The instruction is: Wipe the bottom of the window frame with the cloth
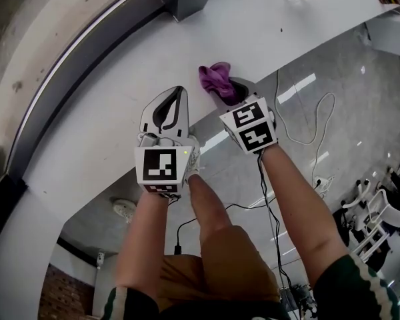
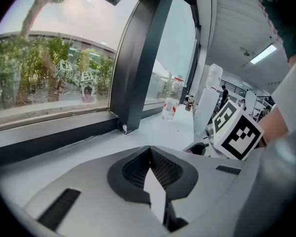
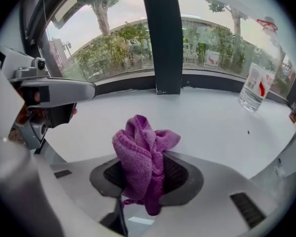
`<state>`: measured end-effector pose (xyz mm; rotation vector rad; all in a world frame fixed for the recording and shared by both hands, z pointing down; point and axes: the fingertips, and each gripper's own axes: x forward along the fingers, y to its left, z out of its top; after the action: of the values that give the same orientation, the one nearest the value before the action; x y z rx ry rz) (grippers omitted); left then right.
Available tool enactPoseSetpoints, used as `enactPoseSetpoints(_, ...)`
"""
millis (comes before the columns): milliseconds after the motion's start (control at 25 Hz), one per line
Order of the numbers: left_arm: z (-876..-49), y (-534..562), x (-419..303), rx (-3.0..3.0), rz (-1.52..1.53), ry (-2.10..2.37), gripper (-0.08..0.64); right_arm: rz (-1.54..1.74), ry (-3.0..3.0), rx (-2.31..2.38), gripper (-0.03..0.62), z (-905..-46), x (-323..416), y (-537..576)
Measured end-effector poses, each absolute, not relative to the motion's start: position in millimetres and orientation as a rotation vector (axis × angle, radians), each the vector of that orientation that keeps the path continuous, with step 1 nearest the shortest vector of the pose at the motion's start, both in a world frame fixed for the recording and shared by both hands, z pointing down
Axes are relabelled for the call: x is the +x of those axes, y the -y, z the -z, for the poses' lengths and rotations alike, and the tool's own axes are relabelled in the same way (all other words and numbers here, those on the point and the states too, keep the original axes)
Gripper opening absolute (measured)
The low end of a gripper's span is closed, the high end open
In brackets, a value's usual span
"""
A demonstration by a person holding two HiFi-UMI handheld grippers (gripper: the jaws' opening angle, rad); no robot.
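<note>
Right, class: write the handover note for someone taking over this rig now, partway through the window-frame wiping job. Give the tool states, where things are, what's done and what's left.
Left tool: shut and empty, beside the right one over the white sill.
Right tool: shut on the purple cloth, which is bunched and sticks out ahead of the jaws.
Bottom rail of the window frame: the dark strip at the sill's far edge. The cloth is short of it and not touching.
A water bottle stands on the sill, off to the right.
Done: the cloth is gripped.
Left: bring it to the rail and wipe along it.
</note>
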<state>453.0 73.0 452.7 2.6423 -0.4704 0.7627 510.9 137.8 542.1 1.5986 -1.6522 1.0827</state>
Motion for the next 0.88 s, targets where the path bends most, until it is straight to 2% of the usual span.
enactPoseSetpoints(400, -447.0, -41.6, 441.3, 2.653, -0.729, 0.548, 0.006, -0.911, 1.728, 1.556, 0.167, -547.5, 529.0, -54.7)
enactPoseSetpoints(880, -436.2, -10.0, 469.5, 2.682, -0.695, 0.598, 0.006, -0.835, 1.721, 1.549, 0.169, -549.6, 545.8, -11.7)
